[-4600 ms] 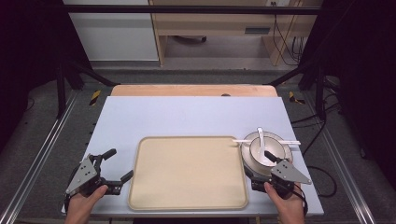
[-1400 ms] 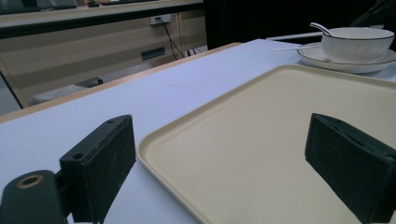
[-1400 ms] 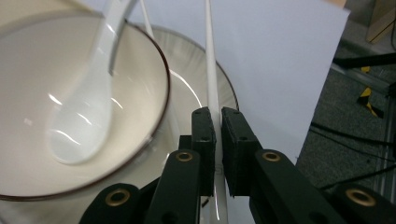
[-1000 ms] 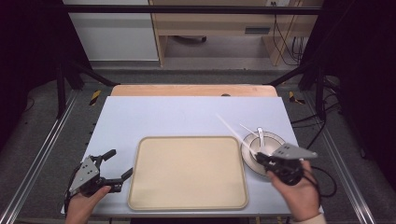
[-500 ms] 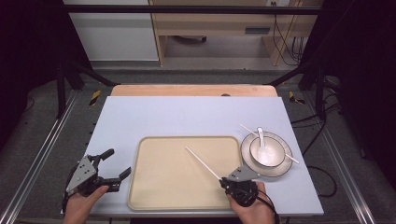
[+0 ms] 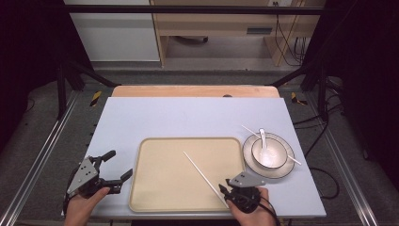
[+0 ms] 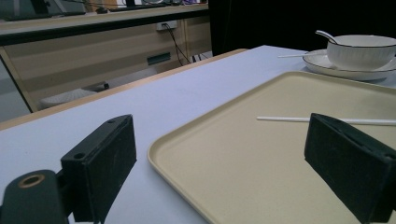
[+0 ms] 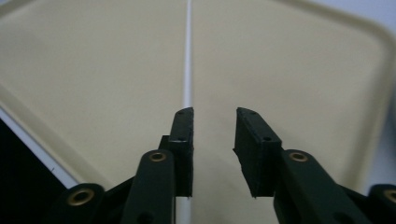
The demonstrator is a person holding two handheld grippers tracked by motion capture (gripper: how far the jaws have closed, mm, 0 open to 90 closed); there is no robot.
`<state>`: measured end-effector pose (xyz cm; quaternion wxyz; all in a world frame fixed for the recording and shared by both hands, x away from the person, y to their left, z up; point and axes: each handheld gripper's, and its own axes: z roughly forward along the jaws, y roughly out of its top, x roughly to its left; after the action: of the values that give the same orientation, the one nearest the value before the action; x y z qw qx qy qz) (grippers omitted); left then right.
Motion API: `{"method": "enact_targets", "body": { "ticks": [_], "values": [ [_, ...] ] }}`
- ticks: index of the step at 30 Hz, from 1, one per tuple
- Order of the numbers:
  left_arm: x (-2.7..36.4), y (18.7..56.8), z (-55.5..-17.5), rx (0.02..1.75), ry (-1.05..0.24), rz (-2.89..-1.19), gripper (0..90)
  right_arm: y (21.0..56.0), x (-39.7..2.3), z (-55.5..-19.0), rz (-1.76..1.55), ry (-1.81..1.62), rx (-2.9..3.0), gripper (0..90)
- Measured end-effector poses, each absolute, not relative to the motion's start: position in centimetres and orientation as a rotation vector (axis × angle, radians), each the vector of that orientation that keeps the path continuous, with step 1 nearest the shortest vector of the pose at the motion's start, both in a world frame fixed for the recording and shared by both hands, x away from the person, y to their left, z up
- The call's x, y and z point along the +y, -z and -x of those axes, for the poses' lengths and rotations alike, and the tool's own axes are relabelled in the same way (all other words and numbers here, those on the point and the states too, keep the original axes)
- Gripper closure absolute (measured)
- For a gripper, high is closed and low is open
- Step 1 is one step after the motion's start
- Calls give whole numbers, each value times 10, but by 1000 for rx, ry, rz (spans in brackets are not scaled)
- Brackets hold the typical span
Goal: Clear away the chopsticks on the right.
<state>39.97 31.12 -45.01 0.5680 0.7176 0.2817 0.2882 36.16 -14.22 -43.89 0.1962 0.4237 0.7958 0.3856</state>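
Over the tray's (image 6: 160, 179) near right corner the right gripper (image 6: 229, 194) stands with jaws parted, the white chopstick (image 6: 202, 175) lying on the tray beside one jaw — pulling away could drag it off; the left gripper (image 6: 117, 168) rests open on the worktop (image 6: 188, 117).

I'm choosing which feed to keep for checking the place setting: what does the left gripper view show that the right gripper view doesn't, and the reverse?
Left gripper view alone: the bowl on its plate with a spoon in it, a chopstick across that plate, and the table.

Right gripper view alone: its jaws parted, the chopstick running alongside the left one, outside the gap.

Shared: the tray and that chopstick lying on it.
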Motion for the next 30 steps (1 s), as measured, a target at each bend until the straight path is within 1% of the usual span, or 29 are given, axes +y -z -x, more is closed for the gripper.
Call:
{"method": "enact_targets", "body": {
  "ticks": [1, 2, 3, 4, 5, 6, 7, 8, 9, 10, 11, 12, 13, 14, 15, 16, 17, 18, 19, 21, 28, 30],
  "values": [
    [311, 450, -400, 662, -677, -1685, 86, 430, -151, -364, -1161, -1092, 2202, 625],
    [311, 450, -400, 662, -678, -1684, 86, 430, -151, -364, -1161, -1092, 2202, 625],
    [312, 450, -400, 662, -678, -1685, 86, 409, -172, -368, -1142, -1079, 2154, 597],
    [312, 450, -399, 662, -680, -1685, 86, 397, -184, -370, -1144, -1079, 2124, 594],
    [312, 450, -399, 662, -680, -1685, 86, 397, -184, -370, -1144, -1079, 2124, 594],
    [311, 450, -400, 663, -681, -1687, 86, 377, -214, -375, -1149, -1054, 2069, 568],
    [311, 450, -400, 663, -681, -1687, 86, 377, -214, -375, -1149, -1054, 2069, 568],
    [311, 451, -400, 663, -681, -1690, 86, 362, -247, -381, -1160, -1030, 2014, 575],
    [311, 451, -400, 663, -681, -1690, 86, 362, -247, -381, -1160, -1030, 2014, 575],
    [311, 451, -400, 661, -683, -1693, 87, 355, -281, -386, -1197, -969, 1958, 586],
    [311, 451, -400, 661, -683, -1693, 87, 355, -281, -386, -1197, -969, 1958, 586],
    [310, 451, -400, 663, -681, -1693, 87, 359, -311, -394, -1229, -895, 1941, 609],
    [310, 451, -401, 663, -679, -1694, 87, 359, -311, -394, -1229, -895, 1941, 609],
    [309, 452, -401, 663, -679, -1693, 87, 372, -333, -403, -1276, -842, 1956, 654],
    [309, 452, -401, 663, -679, -1693, 87, 372, -333, -403, -1276, -842, 1956, 654],
    [309, 452, -401, 664, -678, -1694, 87, 388, -346, -411, -1291, -831, 2003, 676],
    [309, 452, -401, 664, -678, -1694, 87, 388, -346, -411, -1291, -831, 2003, 676],
    [309, 452, -401, 666, -677, -1700, 87, 403, -350, -418, -1295, -822, 2055, 682],
    [309, 452, -401, 666, -677, -1700, 87, 403, -350, -418, -1295, -822, 2055, 682],
    [308, 453, -401, 668, -674, -1701, 88, 419, -351, -429, -1273, -821, 2119, 679],
    [308, 454, -402, 666, -670, -1706, 89, 434, -346, -447, -1208, -815, 2199, 665],
    [308, 454, -402, 666, -669, -1706, 89, 436, -343, -451, -1185, -791, 2216, 678]
  ]
}}
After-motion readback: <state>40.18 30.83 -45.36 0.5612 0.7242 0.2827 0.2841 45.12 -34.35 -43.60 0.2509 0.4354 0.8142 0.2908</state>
